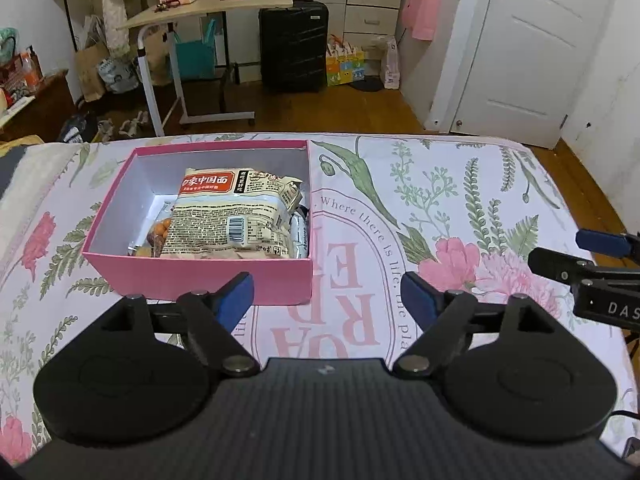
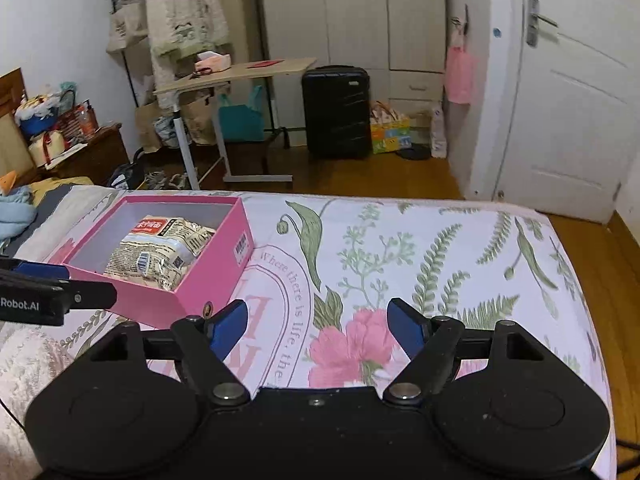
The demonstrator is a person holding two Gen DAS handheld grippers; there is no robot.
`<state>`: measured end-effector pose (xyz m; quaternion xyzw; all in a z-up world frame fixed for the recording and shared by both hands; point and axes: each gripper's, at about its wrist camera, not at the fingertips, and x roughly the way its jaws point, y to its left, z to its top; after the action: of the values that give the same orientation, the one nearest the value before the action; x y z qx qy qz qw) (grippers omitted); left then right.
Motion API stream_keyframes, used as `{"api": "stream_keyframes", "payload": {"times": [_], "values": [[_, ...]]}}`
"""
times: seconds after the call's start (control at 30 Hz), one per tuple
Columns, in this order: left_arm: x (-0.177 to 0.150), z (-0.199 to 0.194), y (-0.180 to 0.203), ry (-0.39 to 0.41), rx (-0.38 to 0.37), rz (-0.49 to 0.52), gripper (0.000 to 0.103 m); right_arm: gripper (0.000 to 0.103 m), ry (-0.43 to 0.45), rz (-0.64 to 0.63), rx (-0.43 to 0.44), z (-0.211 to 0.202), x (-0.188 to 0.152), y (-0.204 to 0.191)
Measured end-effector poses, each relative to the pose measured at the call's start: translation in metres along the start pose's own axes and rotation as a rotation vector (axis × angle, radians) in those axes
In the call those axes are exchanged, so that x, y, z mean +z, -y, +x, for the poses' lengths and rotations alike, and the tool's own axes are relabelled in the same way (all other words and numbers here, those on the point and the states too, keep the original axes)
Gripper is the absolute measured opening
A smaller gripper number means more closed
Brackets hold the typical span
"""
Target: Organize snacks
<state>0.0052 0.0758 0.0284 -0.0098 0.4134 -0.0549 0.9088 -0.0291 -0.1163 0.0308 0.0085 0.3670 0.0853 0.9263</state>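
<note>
Left wrist view shows me the pink box (image 1: 200, 268) with its noodle packet (image 1: 236, 216) just ahead-left of my open, empty left hand-held gripper (image 1: 327, 304), nearer than the open right hand-held gripper (image 2: 316, 328).

Noodle packet (image 2: 160, 252) inside pink box (image 2: 216, 280) on floral bedspread (image 2: 400, 248).

noodle packet (image 1: 236, 216) in box (image 1: 200, 276), box on bed (image 1: 440, 200)
</note>
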Motion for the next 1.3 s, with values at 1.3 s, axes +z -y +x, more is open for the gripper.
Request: {"api": "stream_keyframes", "payload": {"times": [1.3], "values": [[-0.034,-0.006,0.015,0.077,0.07,-0.03,0.098,0.101,0.014,0.059,-0.127,-0.014,-0.031,0.009]]}}
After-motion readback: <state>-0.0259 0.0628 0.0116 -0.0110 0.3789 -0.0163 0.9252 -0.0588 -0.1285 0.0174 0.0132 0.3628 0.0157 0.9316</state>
